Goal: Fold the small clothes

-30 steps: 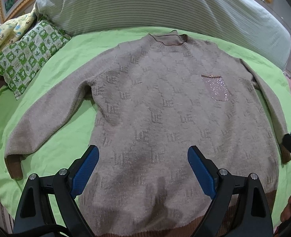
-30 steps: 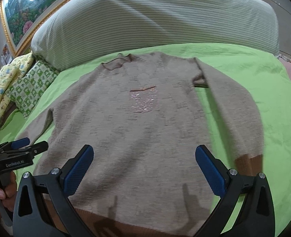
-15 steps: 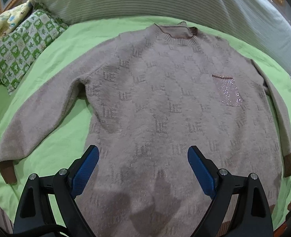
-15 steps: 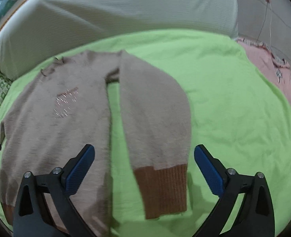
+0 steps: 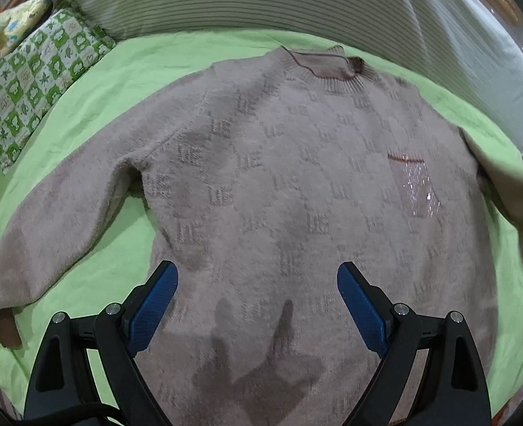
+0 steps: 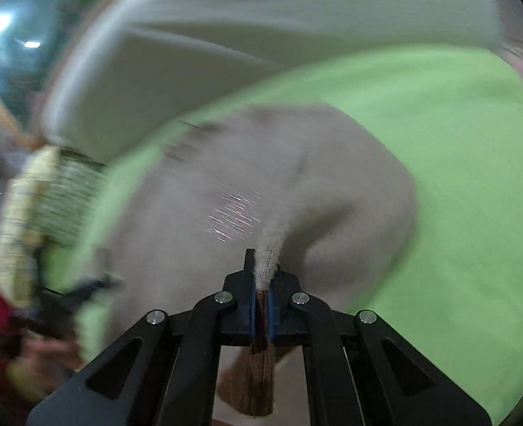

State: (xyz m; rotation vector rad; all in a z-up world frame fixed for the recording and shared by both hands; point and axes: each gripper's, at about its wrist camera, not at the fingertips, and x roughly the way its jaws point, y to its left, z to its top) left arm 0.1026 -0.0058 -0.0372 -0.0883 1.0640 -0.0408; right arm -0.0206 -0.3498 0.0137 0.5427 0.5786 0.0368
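Sweater: a beige knitted sweater with a woven letter pattern lies face up, spread flat on the bed's green sheet, collar at the far side near the striped pillow.
Pocket: a sparkly chest pocket sits on the right of the body.
Left sleeve: it stretches out to the near left, brown cuff flat on the sheet.
Right sleeve: it is raised off the bed and bends in toward the body; this view is heavily blurred.
Right claw: it is closed tight on the end of the right sleeve, with the brown cuff hanging out below the pads.
Left claw: it is wide apart and holds nothing, hovering over the lower body of the sweater.
Step in hand: judged to be the first fold, the right sleeve carried across the front.
Next move: likely to lay the sleeve flat across the chest and let go; the left claw would then need to go to the far-left cuff.
Bystander items: a green checked cushion lies at the far left.
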